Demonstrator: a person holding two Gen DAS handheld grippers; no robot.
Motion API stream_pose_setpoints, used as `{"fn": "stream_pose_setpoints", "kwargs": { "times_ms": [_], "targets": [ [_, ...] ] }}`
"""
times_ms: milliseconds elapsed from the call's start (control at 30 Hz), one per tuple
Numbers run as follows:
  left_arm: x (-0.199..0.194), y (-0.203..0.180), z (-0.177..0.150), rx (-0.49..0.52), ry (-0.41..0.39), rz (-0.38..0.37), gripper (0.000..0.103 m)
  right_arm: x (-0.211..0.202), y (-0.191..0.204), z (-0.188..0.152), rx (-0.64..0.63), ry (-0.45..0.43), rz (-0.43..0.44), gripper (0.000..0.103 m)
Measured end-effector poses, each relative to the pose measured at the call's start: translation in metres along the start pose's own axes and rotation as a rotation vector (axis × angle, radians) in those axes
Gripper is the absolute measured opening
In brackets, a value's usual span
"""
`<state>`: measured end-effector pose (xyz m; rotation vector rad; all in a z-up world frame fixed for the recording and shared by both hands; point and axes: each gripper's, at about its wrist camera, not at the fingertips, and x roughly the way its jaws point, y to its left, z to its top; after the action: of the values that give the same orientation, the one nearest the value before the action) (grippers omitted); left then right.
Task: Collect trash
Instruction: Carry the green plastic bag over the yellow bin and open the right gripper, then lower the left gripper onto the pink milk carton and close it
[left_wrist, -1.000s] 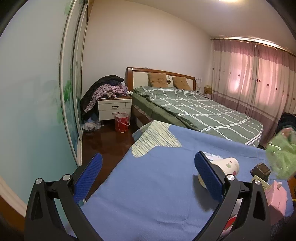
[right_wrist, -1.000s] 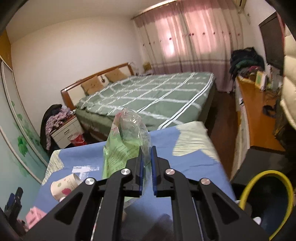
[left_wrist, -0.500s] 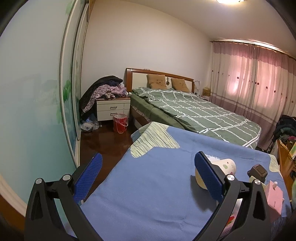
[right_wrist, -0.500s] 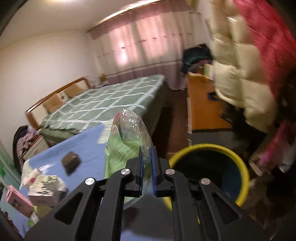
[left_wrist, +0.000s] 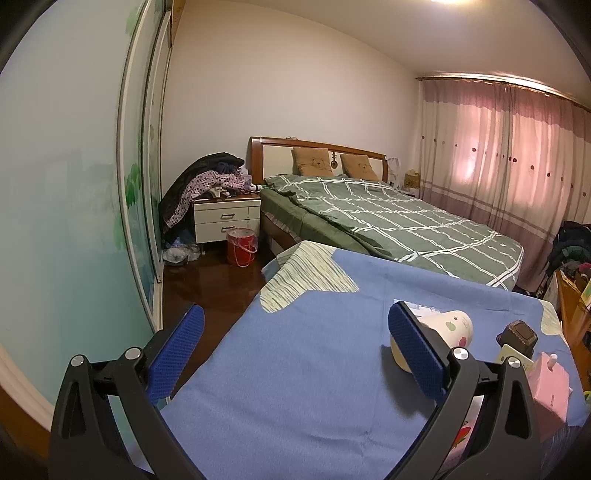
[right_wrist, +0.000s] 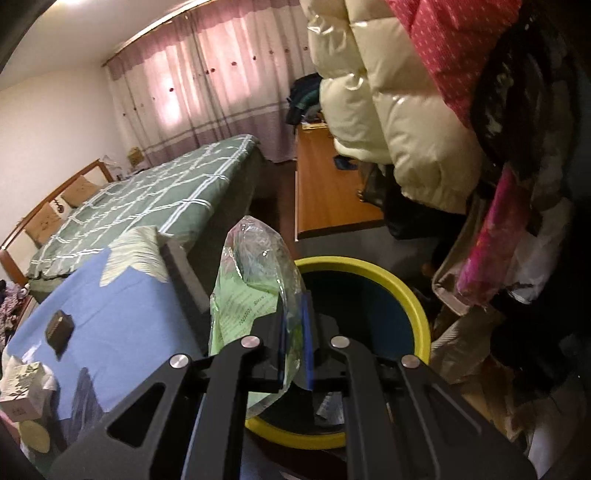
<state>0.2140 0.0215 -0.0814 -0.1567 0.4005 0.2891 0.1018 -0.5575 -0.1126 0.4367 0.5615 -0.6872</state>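
Right hand-held gripper (right_wrist: 293, 341): clamped on crinkled clear-and-green plastic bag (right_wrist: 255, 284), frame centre, poised above yellow-rimmed round bin (right_wrist: 413, 295) for dropping.
Left hand-held gripper (left_wrist: 291, 347): jaws spread, empty, over blue-clothed desk (left_wrist: 314, 387), ready for remaining trash.

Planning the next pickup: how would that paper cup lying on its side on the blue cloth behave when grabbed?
The white paper cup with coloured spots lies on its side, so a nudge would probably roll it in a curve. It looks thin-walled and empty, likely light and easily crushed. The open left gripper would need a gentle squeeze.
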Motion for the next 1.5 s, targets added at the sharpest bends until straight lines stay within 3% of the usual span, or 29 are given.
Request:
{"fn": "stream_pose_setpoints", "kwargs": {
  "times_ms": [633, 700, 767, 833, 1067, 1167, 1333, 1500],
  "targets": [
    [0.002, 0.002, -0.001, 0.001, 0.006, -0.009, 0.098, 0.010, -0.005, -0.004, 0.019, 0.004, -0.106, 0.009],
    [0.002, 0.002, -0.001, 0.001, 0.006, -0.009, 0.098, 0.010, -0.005, -0.006, 0.018, 0.003, -0.112, 0.020],
    [0.002, 0.002, -0.001, 0.001, 0.006, -0.009, 0.098, 0.006, -0.003, -0.007, 0.011, -0.014, -0.121, 0.043],
    [0.002, 0.002, -0.001, 0.001, 0.006, -0.009, 0.098, -0.001, 0.000, -0.009, -0.004, -0.036, -0.119, 0.048],
    [-0.001, 0.001, -0.001, -0.003, -0.009, -0.003, 0.098, -0.028, 0.023, -0.029, -0.067, -0.091, -0.016, 0.060],
    [-0.005, 0.004, 0.001, -0.016, -0.023, -0.004, 0.098, -0.040, 0.038, -0.034, -0.123, -0.153, -0.030, 0.070],
    [-0.017, 0.009, 0.002, -0.039, -0.039, 0.002, 0.098, -0.043, 0.046, -0.035, -0.149, -0.169, -0.029, 0.076],
    [-0.055, 0.003, -0.012, 0.006, -0.036, -0.094, 0.098, -0.037, 0.038, -0.032, -0.111, -0.134, -0.019, 0.076]
  ]
}}
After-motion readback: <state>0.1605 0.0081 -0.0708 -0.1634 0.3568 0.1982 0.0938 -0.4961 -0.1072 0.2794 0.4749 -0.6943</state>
